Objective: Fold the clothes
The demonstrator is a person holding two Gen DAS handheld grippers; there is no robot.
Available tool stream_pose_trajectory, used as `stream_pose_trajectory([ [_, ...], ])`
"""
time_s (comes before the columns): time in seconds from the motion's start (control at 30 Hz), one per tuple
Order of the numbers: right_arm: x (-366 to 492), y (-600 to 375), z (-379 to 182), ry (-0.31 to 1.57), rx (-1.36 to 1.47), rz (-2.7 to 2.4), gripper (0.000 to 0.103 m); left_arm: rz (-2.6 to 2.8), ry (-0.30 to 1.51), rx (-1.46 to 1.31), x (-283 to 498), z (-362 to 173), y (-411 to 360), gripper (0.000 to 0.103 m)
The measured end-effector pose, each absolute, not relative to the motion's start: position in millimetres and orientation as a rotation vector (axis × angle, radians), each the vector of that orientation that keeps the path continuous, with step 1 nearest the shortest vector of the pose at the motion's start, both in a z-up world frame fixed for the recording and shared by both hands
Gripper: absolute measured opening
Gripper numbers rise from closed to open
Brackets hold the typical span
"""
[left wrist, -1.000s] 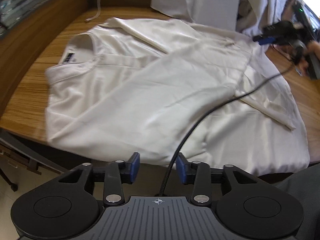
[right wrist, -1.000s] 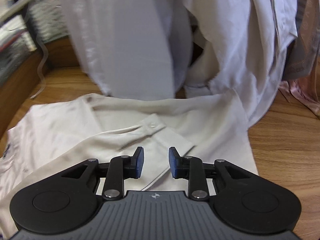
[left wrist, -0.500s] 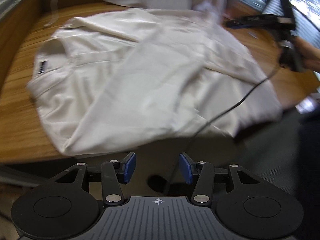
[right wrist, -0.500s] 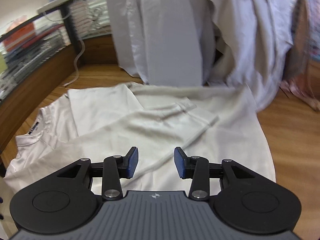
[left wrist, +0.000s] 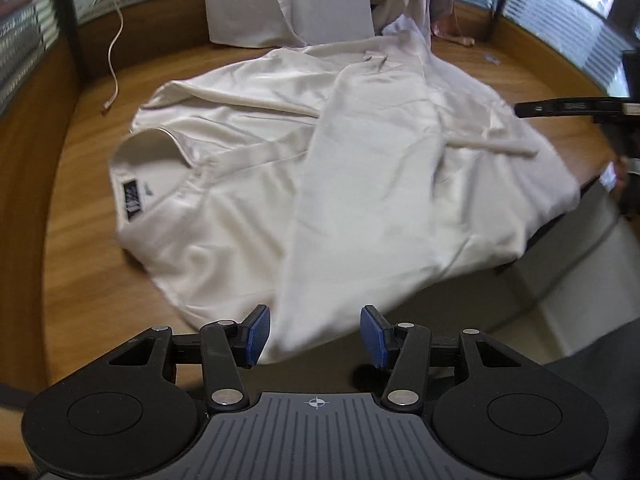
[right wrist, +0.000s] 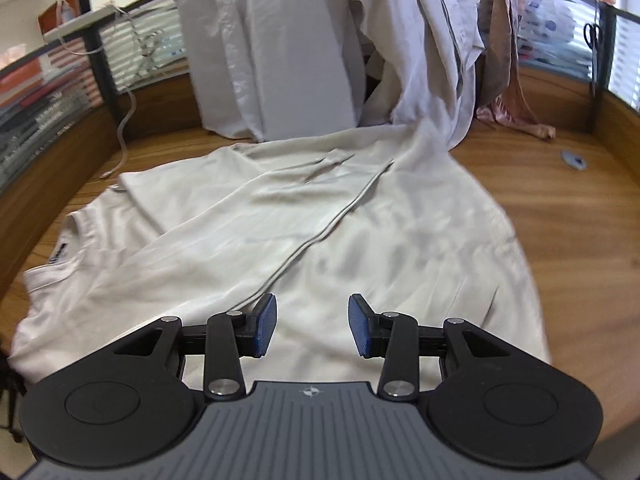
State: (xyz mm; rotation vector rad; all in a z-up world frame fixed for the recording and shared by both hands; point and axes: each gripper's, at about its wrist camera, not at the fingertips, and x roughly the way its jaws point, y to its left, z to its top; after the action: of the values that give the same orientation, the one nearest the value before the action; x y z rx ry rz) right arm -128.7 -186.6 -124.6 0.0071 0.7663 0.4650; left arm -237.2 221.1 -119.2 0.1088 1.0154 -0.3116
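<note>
Beyond both grippers, shirt (left wrist: 340,168) lies flat on table (left wrist: 80,264); left gripper (left wrist: 316,334) and right gripper (right wrist: 311,326) gape, gripping nothing.

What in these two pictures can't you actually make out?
- Shirt label, left wrist view: its print is too small and blurred to read.
- Cream shirt, right wrist view: its near hem is hidden behind the right gripper.
- Dark device, left wrist view: cut off by the right edge, so what it is stays unclear.
- Hanging clothes, right wrist view: their tops run off the upper edge.
</note>
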Motion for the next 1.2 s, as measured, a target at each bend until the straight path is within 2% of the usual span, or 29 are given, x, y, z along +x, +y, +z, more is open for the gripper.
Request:
stream_pose_trajectory([
  [0.37, -221.1, -130.3, -148.5, 0.806, -0.044, 0.648, 0.045, -0.493, 1.013, 0.27, -235.2, -140.1, 219.3, 0.055],
  [0.5, -225.4, -102.5, -159.9, 0.856, -0.081, 0.702, 0.049, -0.542, 1.002, 0.329, -235.2, -144.5, 211.1, 0.055],
  [0.87, -178.0, -61.6, -183.4, 0.948, 0.085, 0.669, 0.049, -0.528, 0.999, 0.356, -231.8, -155.1, 211.7, 0.055],
  [0.9, -176.7, -58.7, -184.9, 0.955, 0.083, 0.669, 0.044, -0.526, 0.998, 0.354, -232.0, -155.3, 212.6, 0.055],
  [0.93, -175.9, -56.1, -186.4, 0.962, 0.078, 0.664, 0.029, -0.524, 0.997, 0.353, -232.2, -155.6, 213.2, 0.055],
  [1.0, -174.2, -52.6, -190.2, 0.99, 0.062, 0.654, 0.009, -0.516, 0.994, 0.347, -231.5, -155.8, 213.5, 0.055],
  [1.07, -176.9, -52.5, -187.7, 0.982, 0.067, 0.651, 0.004, -0.512, 0.986, 0.343, -232.3, -155.0, 215.6, 0.055],
  [1.2, -186.8, -53.3, -176.1, 0.954, 0.066, 0.644, 0.004, -0.503, 0.965, 0.347, -233.6, -153.8, 216.5, 0.054],
])
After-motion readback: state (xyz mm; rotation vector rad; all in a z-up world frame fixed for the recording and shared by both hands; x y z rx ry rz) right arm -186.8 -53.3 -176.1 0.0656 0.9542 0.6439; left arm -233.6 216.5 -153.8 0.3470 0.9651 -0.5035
